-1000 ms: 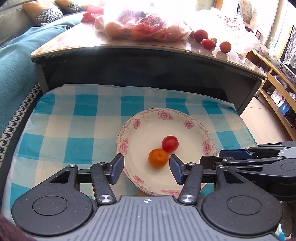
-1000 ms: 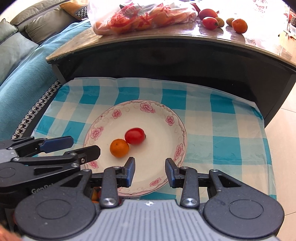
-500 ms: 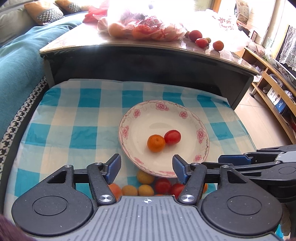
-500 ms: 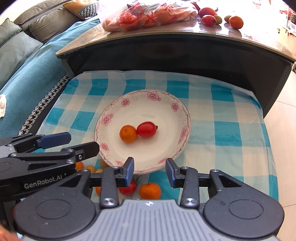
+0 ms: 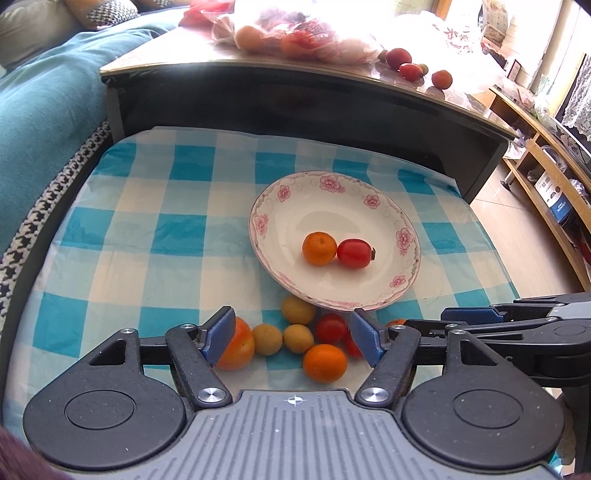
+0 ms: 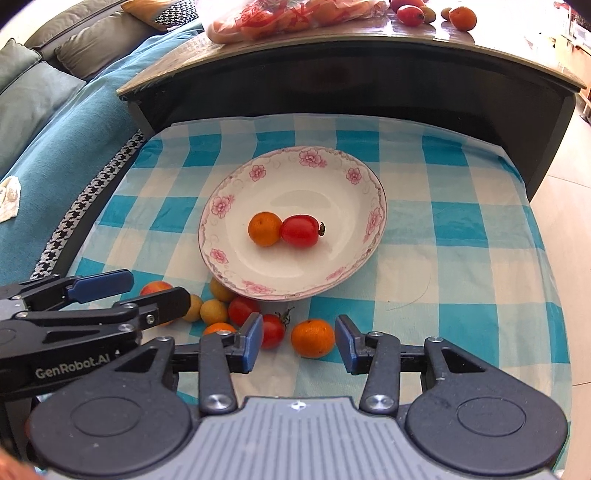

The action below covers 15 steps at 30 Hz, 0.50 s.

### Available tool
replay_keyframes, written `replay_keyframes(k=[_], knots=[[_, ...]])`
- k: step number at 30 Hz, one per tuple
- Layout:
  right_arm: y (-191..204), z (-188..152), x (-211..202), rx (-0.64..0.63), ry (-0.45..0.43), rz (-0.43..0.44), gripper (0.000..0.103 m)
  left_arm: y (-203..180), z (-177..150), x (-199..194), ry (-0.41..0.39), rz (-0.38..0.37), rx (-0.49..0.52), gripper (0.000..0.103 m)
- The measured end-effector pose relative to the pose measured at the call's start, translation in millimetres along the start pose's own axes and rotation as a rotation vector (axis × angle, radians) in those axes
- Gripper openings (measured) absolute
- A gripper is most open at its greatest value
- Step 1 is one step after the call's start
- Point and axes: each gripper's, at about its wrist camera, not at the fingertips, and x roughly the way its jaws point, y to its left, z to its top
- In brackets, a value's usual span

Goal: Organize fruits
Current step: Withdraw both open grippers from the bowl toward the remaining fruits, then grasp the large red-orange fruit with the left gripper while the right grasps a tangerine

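Note:
A white plate with pink flowers (image 5: 373, 291) (image 6: 354, 266) sits on the blue checked cloth and holds a small orange (image 5: 319, 248) (image 6: 264, 228) and a red tomato (image 5: 354, 253) (image 6: 300, 230). Several loose fruits lie in front of the plate: an orange (image 5: 325, 362), a red tomato (image 5: 331, 328), yellow fruits (image 5: 297, 338) and a bigger orange-red fruit (image 5: 236, 345). My left gripper (image 5: 293, 341) is open and empty above them. My right gripper (image 6: 299, 343) is open and empty around a loose orange (image 6: 312, 338), with a tomato (image 6: 272, 331) by its left finger.
A dark low table (image 5: 295, 99) stands behind the cloth, with a plastic bag of fruit (image 5: 295, 33) and a few loose fruits (image 5: 441, 78) on top. A teal sofa (image 5: 44, 96) is at the left. A wooden shelf (image 5: 546, 177) is at the right.
Both grippers have drawn back from the plate toward me, so the loose fruits in front of the plate have come into view. Both stay open and empty.

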Motion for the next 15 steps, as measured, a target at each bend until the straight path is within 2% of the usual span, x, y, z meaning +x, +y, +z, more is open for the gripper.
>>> replay_keyframes(k=[15], knots=[[-1,-4,25,0.003,0.052,-0.010,0.045,17,-3,21,0.061,0.026,-0.048,0.079]])
